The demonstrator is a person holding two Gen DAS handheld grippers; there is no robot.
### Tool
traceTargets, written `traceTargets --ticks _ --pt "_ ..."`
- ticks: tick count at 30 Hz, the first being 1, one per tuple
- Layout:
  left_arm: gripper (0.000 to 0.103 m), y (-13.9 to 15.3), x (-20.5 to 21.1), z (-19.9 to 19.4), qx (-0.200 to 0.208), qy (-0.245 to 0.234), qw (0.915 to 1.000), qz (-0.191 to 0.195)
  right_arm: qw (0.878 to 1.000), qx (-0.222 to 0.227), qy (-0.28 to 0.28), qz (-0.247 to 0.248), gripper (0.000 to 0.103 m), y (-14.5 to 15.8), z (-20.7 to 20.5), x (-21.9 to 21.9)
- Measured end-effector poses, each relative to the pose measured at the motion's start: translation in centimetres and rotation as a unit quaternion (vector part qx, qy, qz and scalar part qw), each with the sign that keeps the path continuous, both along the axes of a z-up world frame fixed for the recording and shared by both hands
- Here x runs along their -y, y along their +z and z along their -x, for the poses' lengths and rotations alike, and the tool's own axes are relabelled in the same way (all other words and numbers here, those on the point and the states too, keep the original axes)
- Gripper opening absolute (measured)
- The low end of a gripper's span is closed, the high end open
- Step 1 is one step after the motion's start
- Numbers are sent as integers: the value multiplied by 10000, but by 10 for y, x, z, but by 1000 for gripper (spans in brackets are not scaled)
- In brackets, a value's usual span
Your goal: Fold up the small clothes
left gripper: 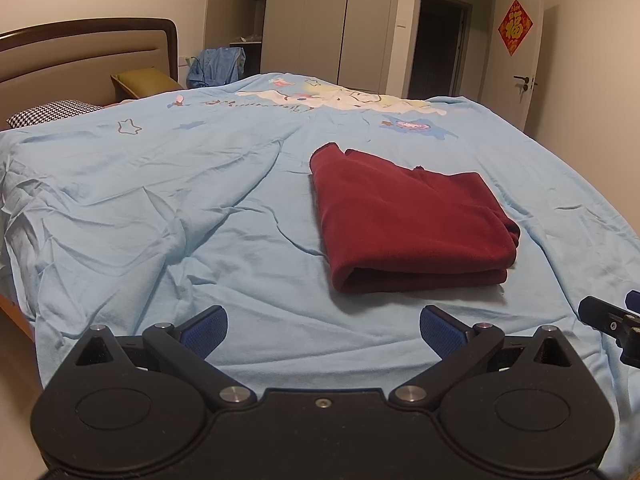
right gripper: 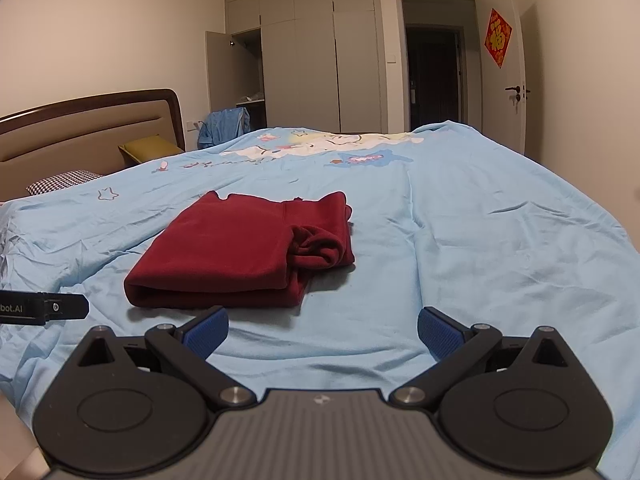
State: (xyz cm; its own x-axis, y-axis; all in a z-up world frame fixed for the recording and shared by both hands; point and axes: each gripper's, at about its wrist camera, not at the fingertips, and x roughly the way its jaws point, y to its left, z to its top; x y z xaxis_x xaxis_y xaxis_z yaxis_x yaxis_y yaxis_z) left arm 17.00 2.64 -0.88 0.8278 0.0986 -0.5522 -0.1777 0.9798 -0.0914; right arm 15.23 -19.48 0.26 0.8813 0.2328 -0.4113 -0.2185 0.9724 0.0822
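Blue bedspread (left gripper: 200, 200) carries the folded maroon garment (left gripper: 404, 216) at 1 o'clock. Left gripper (left gripper: 323, 330) and right gripper (right gripper: 322, 330): jaws apart, empty. Tidying the bunched sleeve likely finishes the fold.

The dark red garment (left gripper: 408, 220) lies folded into a thick, nearly rectangular stack in the middle right of the left wrist frame, flat on the light blue bed cover (left gripper: 180, 200), with a bunched, loose part at its right end.
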Motion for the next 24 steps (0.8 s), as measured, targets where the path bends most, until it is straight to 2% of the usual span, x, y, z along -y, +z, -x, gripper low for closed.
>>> traceTargets --ticks 24 --pt "102 -5 -1 -3 -80 5 10000 37 10000 -91 4 -28 103 -3 -3 2"
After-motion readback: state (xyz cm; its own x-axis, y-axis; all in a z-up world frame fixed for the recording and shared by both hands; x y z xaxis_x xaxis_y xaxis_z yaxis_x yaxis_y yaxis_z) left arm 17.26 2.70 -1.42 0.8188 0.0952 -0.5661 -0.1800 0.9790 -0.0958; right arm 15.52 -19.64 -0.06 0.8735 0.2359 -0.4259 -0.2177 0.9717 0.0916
